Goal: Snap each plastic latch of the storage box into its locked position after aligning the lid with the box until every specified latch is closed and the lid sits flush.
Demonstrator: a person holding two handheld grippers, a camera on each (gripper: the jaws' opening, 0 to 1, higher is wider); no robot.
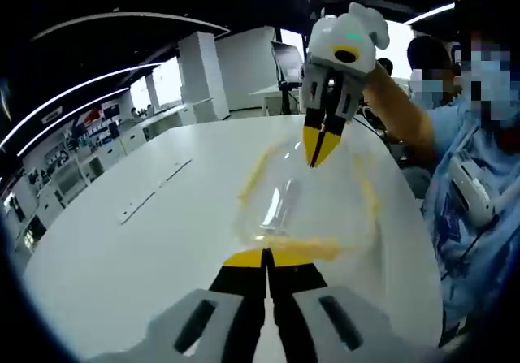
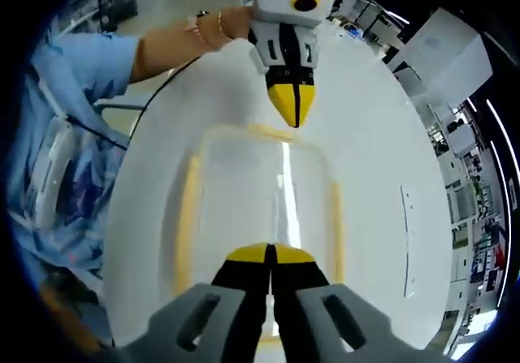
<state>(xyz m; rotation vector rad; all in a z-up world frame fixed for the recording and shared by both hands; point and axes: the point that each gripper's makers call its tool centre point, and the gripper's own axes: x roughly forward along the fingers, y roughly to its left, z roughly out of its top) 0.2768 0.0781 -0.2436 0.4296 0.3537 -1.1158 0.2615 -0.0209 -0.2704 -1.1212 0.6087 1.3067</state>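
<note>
A clear plastic storage box [image 2: 264, 209] with yellow latches along its sides lies on the white table [image 2: 366, 136], lid on top. In the right gripper view my right gripper [image 2: 270, 253] is shut, its yellow tips at the box's near edge. The left gripper [image 2: 294, 121] comes in from the far side, shut, tips touching the opposite edge. In the left gripper view the box [image 1: 305, 205] looks blurred; my left gripper [image 1: 266, 255] is shut at its near yellow latch [image 1: 309, 251], and the right gripper [image 1: 319, 152] points down at the far edge.
A person in a blue shirt [image 1: 479, 184] stands at the table's side, arm [image 2: 175, 46] reaching over it. A cable [image 2: 154, 95] runs along the table edge. Thin slots [image 1: 154, 191] mark the tabletop. Office desks and shelving [image 1: 89, 136] stand beyond.
</note>
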